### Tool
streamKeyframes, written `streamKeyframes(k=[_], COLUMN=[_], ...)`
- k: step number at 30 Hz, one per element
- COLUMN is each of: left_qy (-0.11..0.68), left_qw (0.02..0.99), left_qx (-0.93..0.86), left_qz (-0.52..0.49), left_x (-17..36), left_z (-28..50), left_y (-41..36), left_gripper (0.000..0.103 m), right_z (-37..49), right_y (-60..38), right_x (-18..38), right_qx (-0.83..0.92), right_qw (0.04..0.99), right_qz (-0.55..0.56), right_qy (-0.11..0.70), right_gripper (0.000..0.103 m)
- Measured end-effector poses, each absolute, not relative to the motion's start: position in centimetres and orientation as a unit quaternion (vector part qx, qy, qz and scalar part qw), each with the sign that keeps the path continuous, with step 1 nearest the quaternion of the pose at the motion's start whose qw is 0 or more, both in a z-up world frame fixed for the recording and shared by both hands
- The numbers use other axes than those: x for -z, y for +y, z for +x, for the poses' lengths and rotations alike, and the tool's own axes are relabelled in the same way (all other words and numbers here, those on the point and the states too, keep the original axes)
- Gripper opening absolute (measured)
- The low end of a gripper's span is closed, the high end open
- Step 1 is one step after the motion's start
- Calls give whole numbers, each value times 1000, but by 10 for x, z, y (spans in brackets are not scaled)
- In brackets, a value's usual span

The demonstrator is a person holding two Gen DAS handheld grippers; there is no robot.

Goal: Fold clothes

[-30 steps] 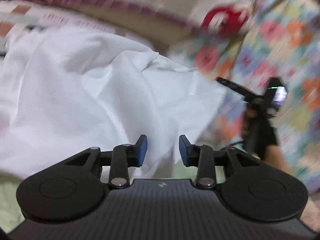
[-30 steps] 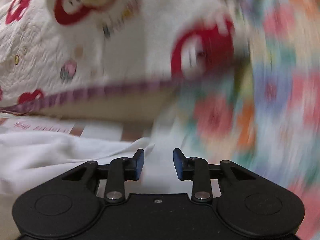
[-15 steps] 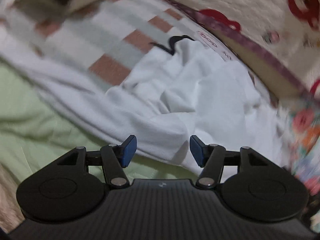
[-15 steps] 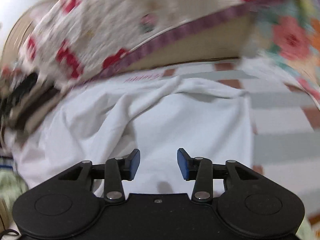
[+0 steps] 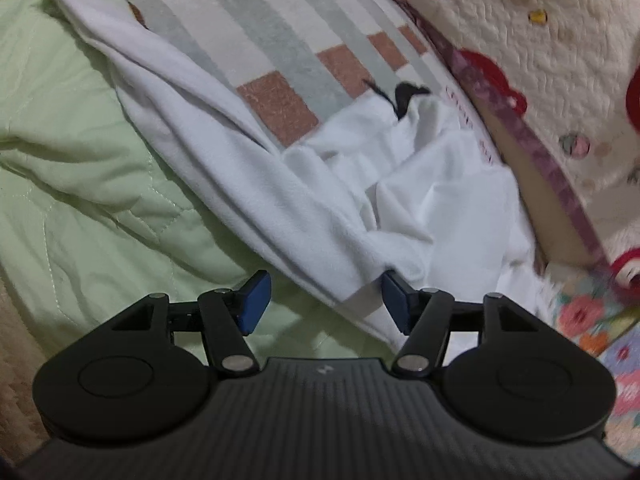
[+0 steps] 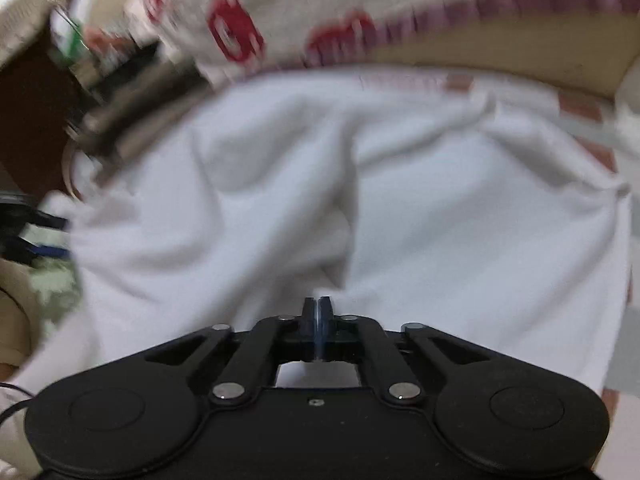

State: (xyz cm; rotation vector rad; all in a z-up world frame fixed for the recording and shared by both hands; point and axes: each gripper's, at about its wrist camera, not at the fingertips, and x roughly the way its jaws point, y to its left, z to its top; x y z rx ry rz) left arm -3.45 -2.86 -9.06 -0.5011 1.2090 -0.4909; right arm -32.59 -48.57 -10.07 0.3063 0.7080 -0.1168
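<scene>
In the left wrist view, the left hand-held gripper (image 5: 324, 300) has its blue-padded jaws spread wide, and nothing is between them except the near hem of a white garment (image 5: 404, 184) lying just ahead. The right pad (image 5: 394, 300) sits just beside a fold of that hem, possibly touching it, while the left pad (image 5: 252, 300) hangs over a pale green quilt (image 5: 80, 184). The white garment lies rumpled on a bed, stretched in a long band from the far left corner toward the near right, with bunched folds in the middle. It rests partly on a checked blanket (image 5: 276, 64) of grey, white and brown squares and partly on the green quilt. A small black mark (image 5: 404, 98) shows at the garment's far edge. Along the right stands a cream quilted cover with red shapes (image 5: 532, 44), edged in purple, and a flowered cloth (image 5: 588, 320) shows at the near right. In the right wrist view, which is blurred, the right hand-held gripper (image 6: 318, 312) has its jaws pressed together on a pinch of the white garment (image 6: 460, 216), whose cloth rises in a ridge from the pads and fills most of the frame. The cream cover with red shapes (image 6: 236, 28) runs along the far side. At the far left are a brown box (image 6: 32, 92) and some dark objects too blurred to identify.
</scene>
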Motion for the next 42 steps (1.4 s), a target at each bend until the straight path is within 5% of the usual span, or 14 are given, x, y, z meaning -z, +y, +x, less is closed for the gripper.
streamKeyframes(k=[6, 10, 11, 13, 22, 24, 25, 33, 37, 42], left_qy=[545, 561, 559, 555, 538, 537, 536, 520, 521, 521], left_qw=[770, 749, 751, 756, 777, 779, 781, 798, 795, 791], left_qx=[221, 226, 233, 246, 249, 248, 248, 250, 252, 255], left_qz=[-248, -271, -263, -244, -211, -207, -205, -175, -184, -196], left_x=[97, 109, 108, 108, 105, 106, 106, 97, 95, 92], left_z=[-33, -33, -34, -36, -39, -39, -40, -47, -50, -53], left_y=[-28, -35, -38, -43, -48, -48, -49, -54, -53, -52], left_gripper=[62, 60, 59, 28, 27, 27, 27, 27, 27, 27], right_z=[-389, -365, -357, -343, -282, -287, -292, -417, -502, -532], right_y=[-481, -477, -478, -484, -492, -490, -486, -474, -441, -408], right_x=[48, 69, 76, 90, 137, 137, 136, 53, 40, 75], right_qx=[81, 99, 91, 60, 16, 2, -6, 128, 220, 227], right_qw=[939, 927, 925, 923, 911, 912, 912, 946, 930, 902], right_qz=[183, 99, 91, 94, 78, 102, 109, 210, 219, 250], right_qy=[280, 347, 359, 369, 406, 397, 396, 213, 194, 267], right_gripper=[1, 18, 35, 48, 66, 36, 8, 7, 6, 6])
